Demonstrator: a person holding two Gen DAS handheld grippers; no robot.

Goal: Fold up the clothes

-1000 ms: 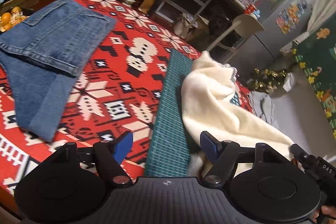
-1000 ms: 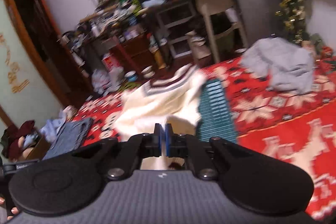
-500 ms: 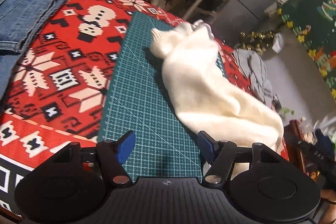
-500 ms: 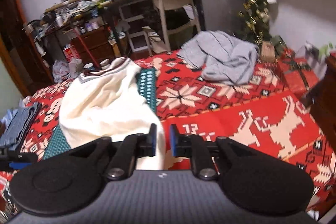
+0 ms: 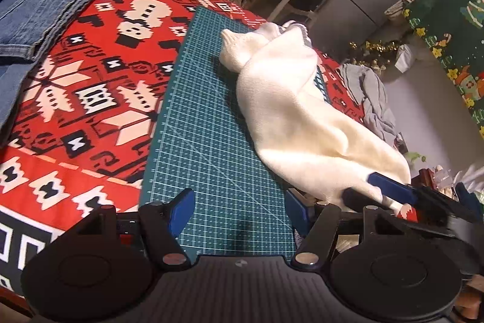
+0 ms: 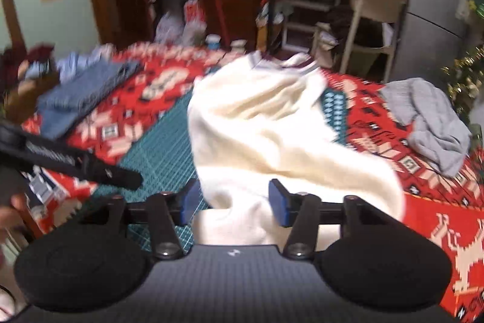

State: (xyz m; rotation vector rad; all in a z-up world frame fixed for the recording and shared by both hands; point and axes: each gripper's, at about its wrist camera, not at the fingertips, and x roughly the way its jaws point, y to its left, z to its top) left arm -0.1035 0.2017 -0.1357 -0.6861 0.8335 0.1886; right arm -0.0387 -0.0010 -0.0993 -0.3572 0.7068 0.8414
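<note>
A cream sweater (image 5: pixel 290 99) lies crumpled along the right side of a green cutting mat (image 5: pixel 205 126) on the red patterned cloth. My left gripper (image 5: pixel 239 211) hovers open over the mat's near edge, with nothing between its fingers, left of the sweater's near end. In the right wrist view, which is blurred, the sweater (image 6: pixel 272 126) bunches up from its hem, which lies between the wide-apart fingers of my open right gripper (image 6: pixel 235 202). One blue finger (image 5: pixel 390 188) of the right gripper shows at the sweater's near corner in the left wrist view.
Folded blue jeans (image 5: pixel 36 11) lie at the far left of the cloth. A grey garment (image 6: pixel 432 117) sits heaped at the right. A chair (image 6: pixel 375 20), cluttered shelves and a fridge stand beyond the far edge.
My right gripper went from shut on the sweater to wide open, and the lifted sweater dropped onto the mat. My left gripper swung right, from near the jeans to over the mat.
</note>
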